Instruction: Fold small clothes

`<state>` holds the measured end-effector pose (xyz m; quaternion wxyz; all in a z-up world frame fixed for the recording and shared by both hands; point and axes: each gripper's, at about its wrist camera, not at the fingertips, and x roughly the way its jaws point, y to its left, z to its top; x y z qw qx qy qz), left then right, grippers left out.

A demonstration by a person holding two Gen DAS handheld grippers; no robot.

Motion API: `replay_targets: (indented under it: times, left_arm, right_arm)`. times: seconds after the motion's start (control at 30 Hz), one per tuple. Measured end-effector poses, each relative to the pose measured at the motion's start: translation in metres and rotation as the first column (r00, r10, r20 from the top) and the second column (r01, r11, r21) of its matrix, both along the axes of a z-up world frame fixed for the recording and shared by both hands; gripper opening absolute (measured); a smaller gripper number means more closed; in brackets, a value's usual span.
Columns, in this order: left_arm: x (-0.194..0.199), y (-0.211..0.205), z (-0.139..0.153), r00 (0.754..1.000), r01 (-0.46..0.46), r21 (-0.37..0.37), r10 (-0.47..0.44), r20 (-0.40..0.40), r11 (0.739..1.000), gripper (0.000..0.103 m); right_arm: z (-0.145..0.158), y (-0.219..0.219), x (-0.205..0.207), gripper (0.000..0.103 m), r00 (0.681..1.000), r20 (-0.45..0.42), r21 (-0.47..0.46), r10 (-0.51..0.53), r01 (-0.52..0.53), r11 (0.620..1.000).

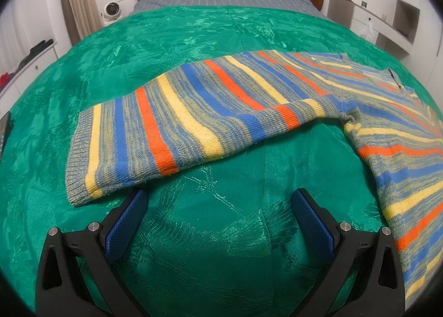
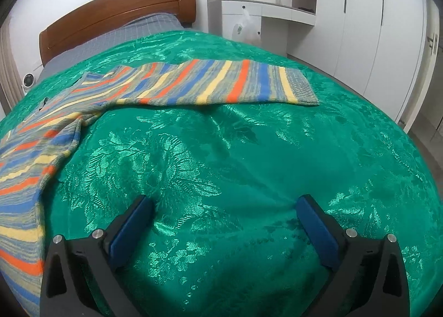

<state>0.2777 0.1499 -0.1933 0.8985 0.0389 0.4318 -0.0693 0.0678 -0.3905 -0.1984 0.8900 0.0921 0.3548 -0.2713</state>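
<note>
Our striped sweater lies spread on the bed's green bedspread; both our left tool and right tool gape wide, empty. Pinching bedspread with a sleeve cuff could drag everything askew.

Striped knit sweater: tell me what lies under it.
The striped knit sweater lies spread on the shiny green patterned bedspread, which shows all around it. Anything between the two is covered.

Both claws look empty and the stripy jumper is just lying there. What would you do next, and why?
Probably ease the left gripper forward to the cuff of the striped sweater's left sleeve. Both it and the right gripper are open and empty above the green bedspread, and both sleeves lie spread, unfolded.
</note>
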Motion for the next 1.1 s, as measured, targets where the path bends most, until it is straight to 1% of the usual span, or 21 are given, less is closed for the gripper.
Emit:
replay_targets:
  times: [1.1]
  left_arm:
    - [0.0004, -0.0005, -0.0001, 1.000, 0.000, 0.000, 0.000, 0.000, 1.000, 0.103]
  right_arm:
    - [-0.0015, -0.0006, -0.0048, 0.103, 1.000, 0.015, 0.000, 0.003, -0.003, 1.000]
